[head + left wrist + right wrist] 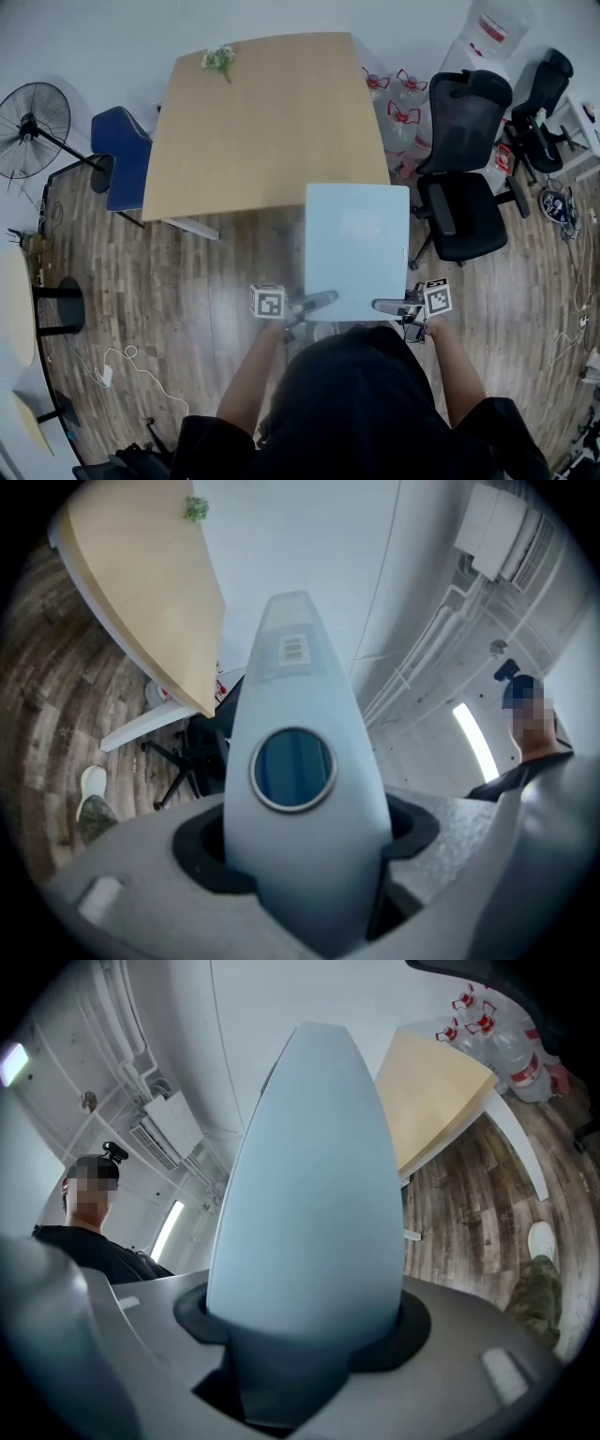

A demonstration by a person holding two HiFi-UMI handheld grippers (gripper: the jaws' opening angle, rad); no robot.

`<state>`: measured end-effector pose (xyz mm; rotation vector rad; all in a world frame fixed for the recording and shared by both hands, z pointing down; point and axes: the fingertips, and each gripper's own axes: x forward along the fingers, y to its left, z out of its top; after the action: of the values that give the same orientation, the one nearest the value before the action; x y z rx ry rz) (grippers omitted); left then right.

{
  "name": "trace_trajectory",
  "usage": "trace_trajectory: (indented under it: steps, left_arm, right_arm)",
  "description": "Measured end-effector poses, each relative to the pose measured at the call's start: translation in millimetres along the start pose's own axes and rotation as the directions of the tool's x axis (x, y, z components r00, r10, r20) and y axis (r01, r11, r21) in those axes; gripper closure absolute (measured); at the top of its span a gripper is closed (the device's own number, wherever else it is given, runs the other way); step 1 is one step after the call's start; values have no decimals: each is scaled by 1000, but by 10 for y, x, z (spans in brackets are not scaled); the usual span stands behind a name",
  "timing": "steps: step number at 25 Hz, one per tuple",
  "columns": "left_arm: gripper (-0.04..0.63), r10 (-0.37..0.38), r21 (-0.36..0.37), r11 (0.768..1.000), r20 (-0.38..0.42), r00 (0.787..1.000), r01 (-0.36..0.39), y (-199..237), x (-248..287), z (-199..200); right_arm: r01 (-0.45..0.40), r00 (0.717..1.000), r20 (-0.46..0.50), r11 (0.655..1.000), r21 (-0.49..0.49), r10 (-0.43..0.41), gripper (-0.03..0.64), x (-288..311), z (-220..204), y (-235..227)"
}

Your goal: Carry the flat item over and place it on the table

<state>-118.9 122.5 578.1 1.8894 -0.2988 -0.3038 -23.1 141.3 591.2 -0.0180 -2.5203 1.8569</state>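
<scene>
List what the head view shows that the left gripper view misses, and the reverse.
Head view only: the fan, the blue chair, the pale blue board's full outline. Left gripper view only: a ringed round window in the board, the white wall unit. Both: the board, the wooden table and its plant sprig.

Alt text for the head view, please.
A person holds a pale blue flat panel by its near edge, left gripper and right gripper clamped on it. A wooden table lies just ahead; black office chairs stand at right.
</scene>
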Motion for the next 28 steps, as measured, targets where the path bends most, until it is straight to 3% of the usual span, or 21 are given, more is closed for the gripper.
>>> trace_trajectory:
  steps: [6,16,22,28]
  left_arm:
    - [255,49,-6,999,0,999,-49,499,347,825]
    - [255,117,-82,990,-4,993,-117,1367,987,2069]
    - [236,207,-141,968,-25,978,-208,2033,1309,2581]
    - [222,287,-177,942,-22,958,-286,2593,1482,2960]
  right_arm:
    - [-13,1000,-3,1000,13,13,319,-37,932,-437]
    - [-1,999,-40,996,91,4,308,-169,2405,-1264]
    - [41,996,-84,985,168,-28,306,-273,2999,-1904]
    - [-1,996,-84,982,188,17,304,-256,3525,-2325]
